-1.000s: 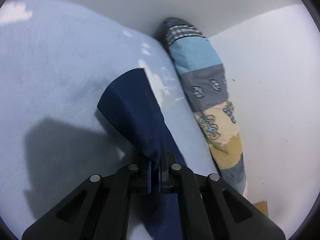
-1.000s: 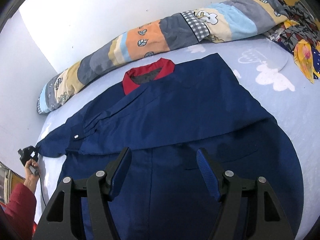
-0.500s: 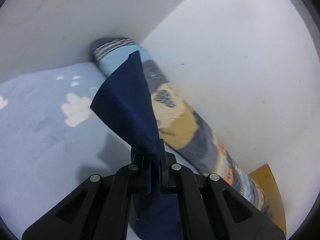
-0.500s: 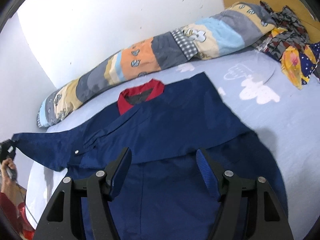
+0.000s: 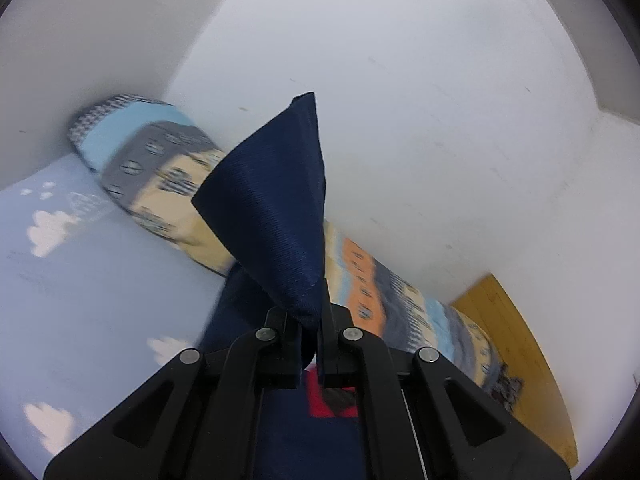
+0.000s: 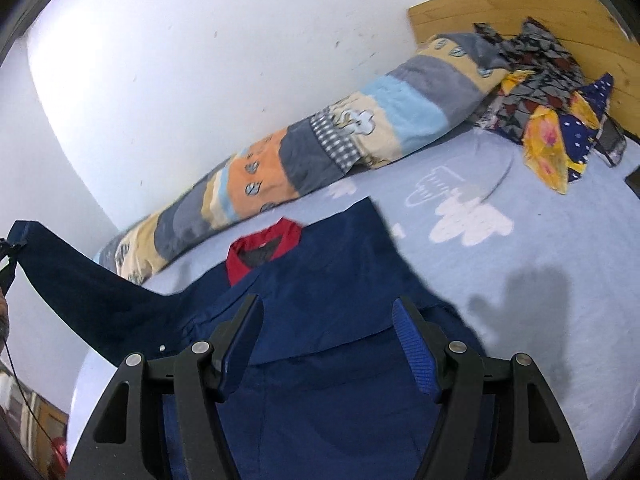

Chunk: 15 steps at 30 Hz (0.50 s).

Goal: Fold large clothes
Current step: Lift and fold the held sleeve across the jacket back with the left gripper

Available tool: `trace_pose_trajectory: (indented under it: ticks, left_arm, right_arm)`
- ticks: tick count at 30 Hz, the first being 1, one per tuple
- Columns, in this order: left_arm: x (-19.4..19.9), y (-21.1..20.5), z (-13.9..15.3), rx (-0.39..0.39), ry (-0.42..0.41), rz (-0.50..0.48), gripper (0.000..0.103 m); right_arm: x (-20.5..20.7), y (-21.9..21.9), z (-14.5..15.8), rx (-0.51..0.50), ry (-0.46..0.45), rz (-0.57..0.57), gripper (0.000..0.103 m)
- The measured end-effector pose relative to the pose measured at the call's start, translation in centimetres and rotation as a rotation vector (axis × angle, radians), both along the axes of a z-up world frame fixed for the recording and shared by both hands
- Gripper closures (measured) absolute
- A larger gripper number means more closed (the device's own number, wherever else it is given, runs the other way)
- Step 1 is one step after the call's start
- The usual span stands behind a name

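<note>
- The left gripper (image 5: 309, 340) has its jaws closed on the cuff (image 5: 276, 216) of a sleeve (image 6: 92, 292); it holds the cuff in the air, probably so the sleeve can swing over the shirt's body for a fold
- The right gripper (image 6: 328, 344) hovers above the shirt (image 6: 328, 380), jaws apart with nothing between them; likely ready to pin or take the cloth
- The shirt lies flat on the bed (image 6: 540, 280), collar (image 6: 264, 246) toward the bolster (image 6: 320, 148); its other sleeve seems already laid across the chest
- The shirt is dark navy with a red collar lining; the weave is finely ribbed; the lifted sleeve hangs in a taut band from shoulder to cuff; a small white button (image 6: 161, 347) shows near its base
</note>
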<state>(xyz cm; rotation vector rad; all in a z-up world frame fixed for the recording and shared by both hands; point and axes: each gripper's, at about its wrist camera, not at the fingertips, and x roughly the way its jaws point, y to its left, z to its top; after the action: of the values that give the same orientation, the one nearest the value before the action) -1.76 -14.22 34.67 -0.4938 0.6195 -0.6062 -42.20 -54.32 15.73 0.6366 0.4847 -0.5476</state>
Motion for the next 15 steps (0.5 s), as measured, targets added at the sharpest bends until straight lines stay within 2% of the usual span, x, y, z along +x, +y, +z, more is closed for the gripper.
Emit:
trace_pose_trajectory:
  ticks: [5,9,13,15]
  left_arm:
    - [-3.8,-9.1,0.5,0.047,-0.006,-0.103,0.101]
    - [-6.7,-15.9,-0.9,0.081,0.010,-0.192,0.101]
    - [-9.6,-22.4,-4.0,0.138,0.030,-0.277,0.101]
    - [-10.8,-26.1,-6.8,0.189,0.047,-0.315,0.101]
  right_arm:
    - [-2.5,-2.4,0.2,0.051,-0.047,-0.043,0.033]
    - [-4.2,-3.5,0.6,0.044,-0.069,-0.067,0.033]
    - [-5.9,-4.9,0.6,0.070,-0.092,-0.097,0.033]
    - [-6.8,-5.7,0.4,0.093,-0.108,-0.115,0.033]
